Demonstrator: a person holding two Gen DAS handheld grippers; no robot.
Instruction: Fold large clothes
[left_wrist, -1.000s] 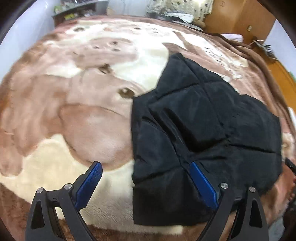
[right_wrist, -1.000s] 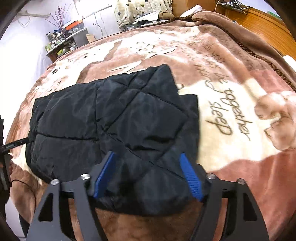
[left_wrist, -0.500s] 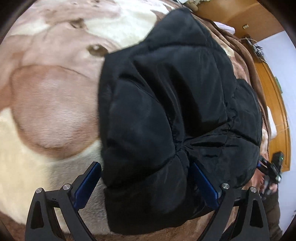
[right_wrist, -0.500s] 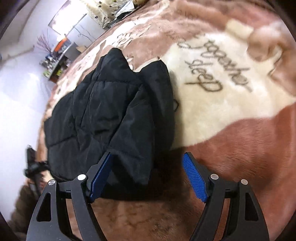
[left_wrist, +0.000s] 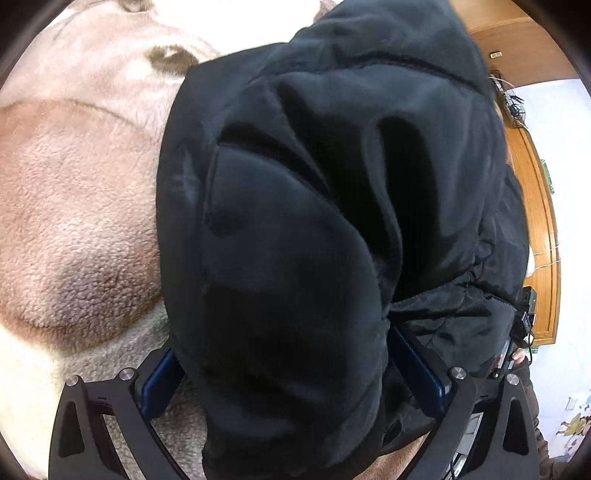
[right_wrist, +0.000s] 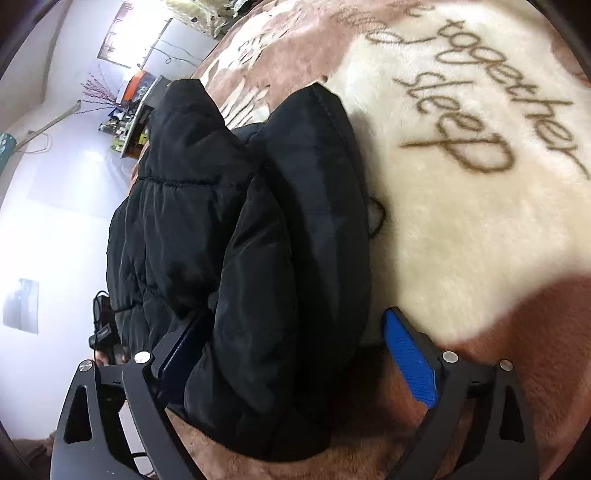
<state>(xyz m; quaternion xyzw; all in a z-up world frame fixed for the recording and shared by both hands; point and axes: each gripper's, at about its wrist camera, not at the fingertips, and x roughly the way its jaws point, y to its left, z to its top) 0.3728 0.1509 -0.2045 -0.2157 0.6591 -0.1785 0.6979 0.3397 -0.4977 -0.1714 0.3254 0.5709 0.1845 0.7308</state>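
Note:
A black padded jacket (left_wrist: 314, 221) lies folded on a plush brown and cream blanket (left_wrist: 66, 221). My left gripper (left_wrist: 291, 373) is open, its blue pads either side of the jacket's near edge, which bulges up between them. In the right wrist view the same jacket (right_wrist: 251, 258) stands bunched and thick. My right gripper (right_wrist: 299, 354) is open around its near end; the left pad is partly hidden by the cloth, the right pad (right_wrist: 410, 365) stands clear of it over the blanket.
The blanket (right_wrist: 480, 221) carries brown script lettering to the right of the jacket. A wooden wall panel (left_wrist: 535, 184) stands at the far right. A cluttered shelf (right_wrist: 136, 110) and a white wall lie beyond the bed.
Both grippers have moved in low and close to the jacket's near edge and tilted. The jacket, flat a second ago, now bulges up between the pads of each gripper.

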